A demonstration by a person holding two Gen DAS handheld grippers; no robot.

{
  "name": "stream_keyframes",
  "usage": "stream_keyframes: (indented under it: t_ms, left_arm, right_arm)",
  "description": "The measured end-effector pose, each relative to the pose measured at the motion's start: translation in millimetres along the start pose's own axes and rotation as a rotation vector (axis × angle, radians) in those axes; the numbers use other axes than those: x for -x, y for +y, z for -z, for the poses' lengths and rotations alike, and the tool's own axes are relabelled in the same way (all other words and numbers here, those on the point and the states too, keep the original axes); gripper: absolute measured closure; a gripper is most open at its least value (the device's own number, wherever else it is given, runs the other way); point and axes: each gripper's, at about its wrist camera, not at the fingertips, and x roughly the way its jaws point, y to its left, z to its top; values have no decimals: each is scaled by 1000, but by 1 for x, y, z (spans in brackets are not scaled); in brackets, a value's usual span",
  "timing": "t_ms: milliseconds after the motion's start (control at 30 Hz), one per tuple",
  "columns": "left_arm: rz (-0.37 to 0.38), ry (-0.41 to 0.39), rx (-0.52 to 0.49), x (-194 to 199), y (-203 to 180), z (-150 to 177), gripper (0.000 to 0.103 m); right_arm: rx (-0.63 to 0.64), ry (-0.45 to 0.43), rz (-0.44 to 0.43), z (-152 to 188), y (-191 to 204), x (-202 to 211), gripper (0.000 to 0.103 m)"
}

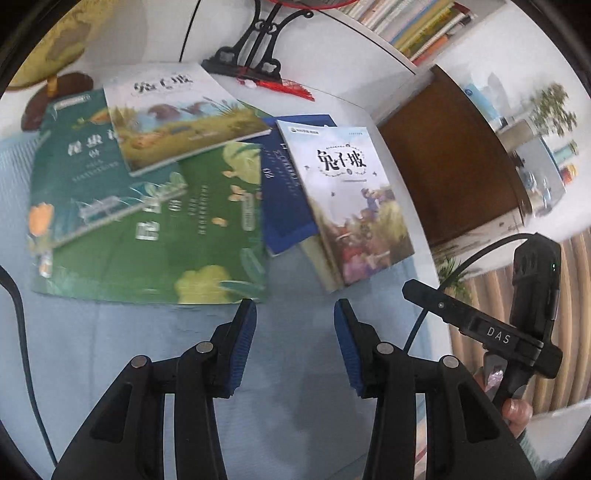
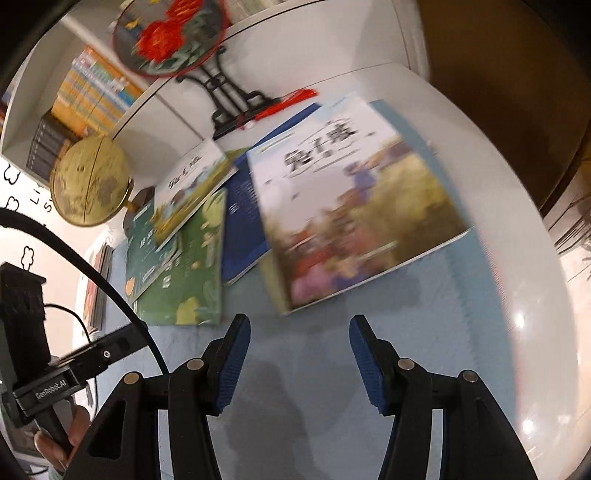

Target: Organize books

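White-covered, with a painted meadow scene, the rabbit-title paperback (image 1: 354,206) lies at centre right of the left wrist view, overlapping a dark blue softcover book (image 1: 284,192). Left of these sprawls a large bright green picture book (image 1: 166,251), under a teal paperback (image 1: 74,166) topped by a second white illustrated paperback (image 1: 184,114). The loose, crooked overlap suggests the books were simply dropped here and are not yet sorted. All rest on a pale blue mat (image 1: 288,369) covering the white desk (image 2: 517,258). Behind, at the upper edge, stand a black fan stand (image 1: 255,48), a gold globe (image 2: 88,184) and a shelf of upright books (image 1: 417,26).

The left gripper (image 1: 295,332) tilts down, jaws spread and empty, near the pile's front edge. The right gripper (image 2: 299,347) is likewise angled down, spread, holding nothing, just short of the rabbit-title paperback.
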Motion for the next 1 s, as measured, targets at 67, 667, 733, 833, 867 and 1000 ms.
stream_keyframes:
  t_ms: [67, 667, 733, 833, 867, 1000]
  left_arm:
    - [-15, -4, 34, -4, -2, 0, 51]
    - [-271, -216, 432, 54, 172, -11, 35]
    - [-246, -229, 423, 58, 178, -25, 35]
    - [-177, -250, 368, 52, 167, -53, 35]
    - [-162, -241, 337, 43, 159, -65, 35]
    - [-179, -184, 283, 2, 140, -99, 37]
  right_arm:
    - [22, 20, -13, -10, -4, -4, 48]
    - [391, 104, -145, -74, 151, -126, 47]
    - [407, 72, -91, -91, 161, -135, 47]
    - [353, 42, -44, -124, 158, -151, 47]
    - [329, 37, -40, -136, 155, -158, 47]
    - [326, 44, 9, -162, 153, -182, 48]
